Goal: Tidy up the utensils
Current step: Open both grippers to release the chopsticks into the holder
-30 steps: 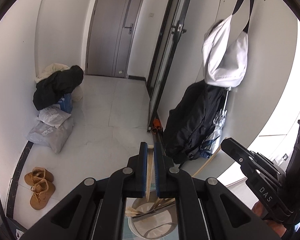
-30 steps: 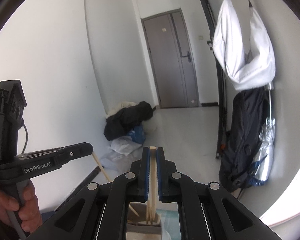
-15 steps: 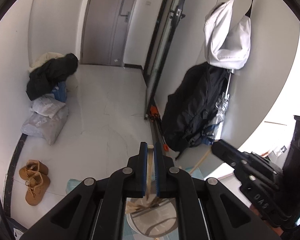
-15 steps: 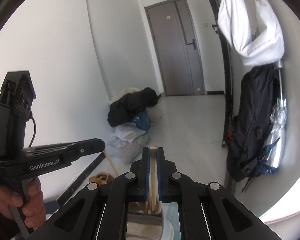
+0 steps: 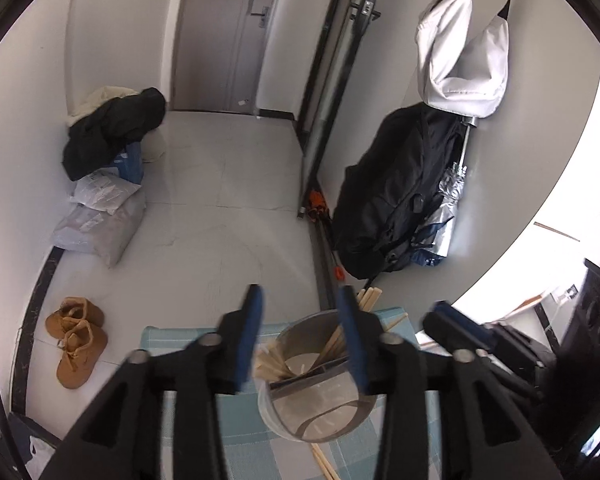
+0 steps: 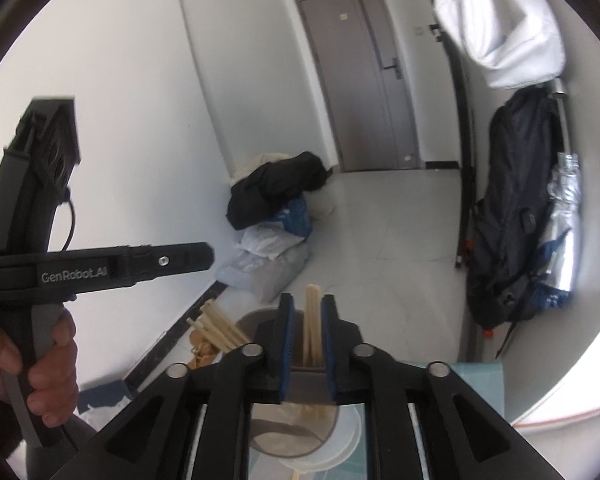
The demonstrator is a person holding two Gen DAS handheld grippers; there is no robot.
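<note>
Blue checked cloth (image 5: 180, 340) at lower frame holds metal holder (image 5: 320, 404). Left gripper (image 5: 300, 336) just opened, jaws wide, empty above holder. Right gripper (image 6: 305, 344) opening, chopsticks (image 6: 313, 324) standing loose between pads, bottoms in holder.

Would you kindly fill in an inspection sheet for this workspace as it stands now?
Surface: blue checked cloth under the holder.
Job's things: metal utensil holder, upright, with a divider; chopsticks standing in it; loose chopsticks on the cloth beside it.
Clutter: nothing seen.
Grippers: left gripper open, jaws just opened, nothing gripped; right gripper jaws just opening, a bunch of chopsticks standing loosely between its fingers.
Cables: black cable at the left gripper's body.
Surroundings: brown boots, black backpack, white bag, grey door.
</note>
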